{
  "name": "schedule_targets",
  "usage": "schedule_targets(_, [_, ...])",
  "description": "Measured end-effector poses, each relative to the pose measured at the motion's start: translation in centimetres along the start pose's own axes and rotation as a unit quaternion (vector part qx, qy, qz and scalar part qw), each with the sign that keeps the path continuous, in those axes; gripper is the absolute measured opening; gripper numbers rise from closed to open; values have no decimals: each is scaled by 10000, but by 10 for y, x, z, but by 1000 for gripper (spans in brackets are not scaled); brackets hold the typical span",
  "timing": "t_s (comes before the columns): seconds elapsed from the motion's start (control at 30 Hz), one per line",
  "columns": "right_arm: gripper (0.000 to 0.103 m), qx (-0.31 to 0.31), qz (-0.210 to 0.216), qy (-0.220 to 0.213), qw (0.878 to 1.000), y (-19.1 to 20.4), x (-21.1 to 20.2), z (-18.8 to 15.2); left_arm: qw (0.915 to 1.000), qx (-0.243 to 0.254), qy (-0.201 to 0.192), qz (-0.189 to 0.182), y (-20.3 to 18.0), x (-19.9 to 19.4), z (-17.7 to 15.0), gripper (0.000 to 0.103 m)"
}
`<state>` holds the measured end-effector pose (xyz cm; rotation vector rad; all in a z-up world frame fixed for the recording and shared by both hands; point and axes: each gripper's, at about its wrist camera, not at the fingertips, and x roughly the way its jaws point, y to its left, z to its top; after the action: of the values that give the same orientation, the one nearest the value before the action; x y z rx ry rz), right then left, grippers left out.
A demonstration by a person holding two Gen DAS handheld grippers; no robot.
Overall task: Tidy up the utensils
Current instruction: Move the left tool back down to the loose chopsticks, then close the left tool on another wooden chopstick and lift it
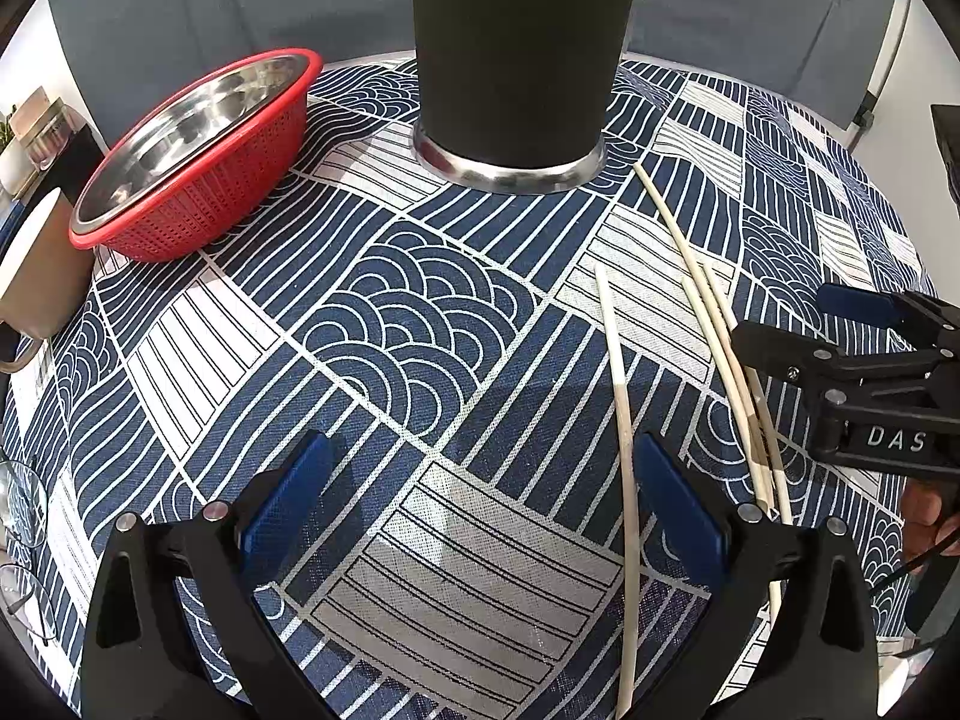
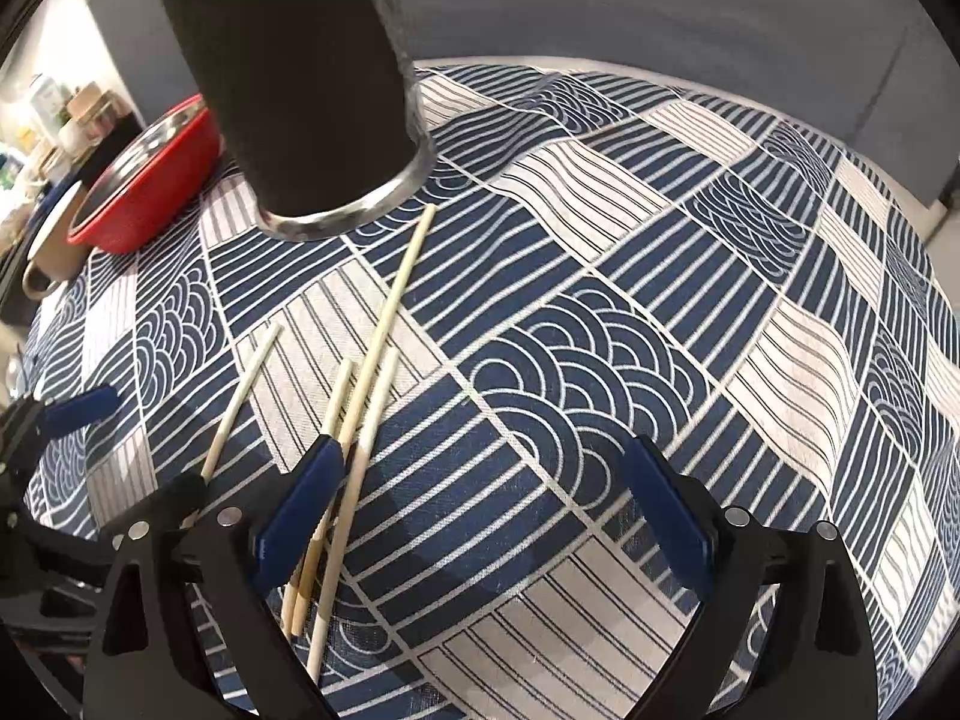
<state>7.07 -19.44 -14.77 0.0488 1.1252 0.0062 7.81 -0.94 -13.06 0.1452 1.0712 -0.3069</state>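
Observation:
Several pale wooden chopsticks [image 1: 729,354] lie flat on the patterned tablecloth, right of centre; one lone chopstick [image 1: 621,420] lies just inside my left gripper's right finger. A tall black cup [image 1: 516,54] with a steel base stands upright at the back. My left gripper [image 1: 480,498] is open and empty above the cloth. My right gripper [image 2: 486,504] is open and empty, its left finger over the chopsticks [image 2: 366,384]. The cup [image 2: 294,72] stands beyond them. The right gripper also shows in the left wrist view [image 1: 840,330].
A red colander [image 1: 198,162] holding a steel bowl sits at the back left, also in the right wrist view [image 2: 150,180]. A beige mug [image 1: 42,270] stands at the left table edge. Glasses [image 1: 24,516] lie at the near left. The blue and white tablecloth [image 2: 660,300] covers the table.

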Motion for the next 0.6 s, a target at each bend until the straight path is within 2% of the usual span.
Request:
schedule_targets(0.17, [92, -152, -243, 26, 9996, 2, 0, -8, 10000, 34, -7, 0, 0, 1, 0, 99])
schedule_targets(0.2, [92, -93, -250, 51, 9996, 1, 0, -8, 9999, 116, 15, 117, -2, 2, -1, 99])
schedule_targets(0.3, [92, 89, -337, 202, 9992, 1, 0, -6, 9999, 95, 33, 118, -1, 2, 0, 99])
schedule_targets(0.43, [90, -25, -277, 258, 9993, 1, 0, -5, 9998, 112, 77, 108, -1, 3, 1, 98])
schedule_targets(0.5, [80, -109, -238, 239, 9994, 1, -2, -6, 9999, 93, 67, 107, -1, 2, 1, 96])
schedule_targets(0.6, [62, -255, -175, 178, 9994, 2, -8, -6, 9999, 70, -48, 107, 2, -3, 1, 78])
